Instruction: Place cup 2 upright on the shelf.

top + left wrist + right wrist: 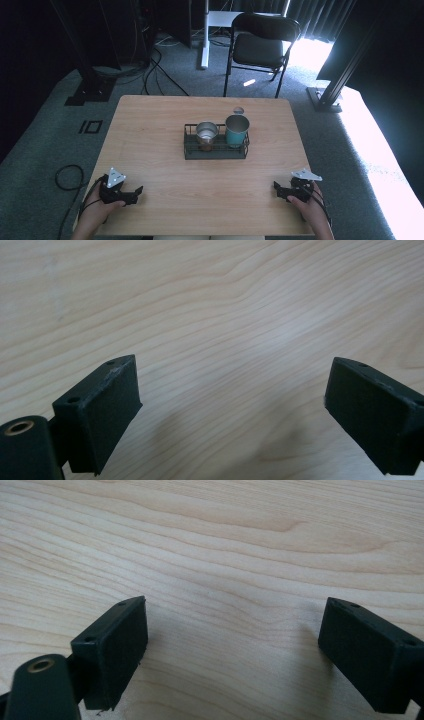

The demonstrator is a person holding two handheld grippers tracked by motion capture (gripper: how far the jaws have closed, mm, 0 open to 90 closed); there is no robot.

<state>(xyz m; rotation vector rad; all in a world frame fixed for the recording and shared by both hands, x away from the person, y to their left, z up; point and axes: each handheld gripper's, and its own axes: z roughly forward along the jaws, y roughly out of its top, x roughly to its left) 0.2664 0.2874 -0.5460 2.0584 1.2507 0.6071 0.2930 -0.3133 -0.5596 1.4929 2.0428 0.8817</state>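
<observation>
Both grippers sit low at the table's (150, 107) near edge, the left gripper (131, 194) by the near-left corner and the right gripper (280, 189) by the near-right corner, each with its jaws spread wide and nothing between them; in the two gripper views the jaws stand apart over bare wood grain. Up ahead, at the middle of the table, waits a dark wire basket (215, 151), its long axis running left to right. Inside it stands a steel cup (206, 133) at the middle and a teal cup (237, 130) at its right end, both upright, just beside each other. So the basket lies forward and inward from both grippers, well apart from each. By the look of it, the right one has the shorter line to the teal cup, and the steel cup sits roughly even between the two.
</observation>
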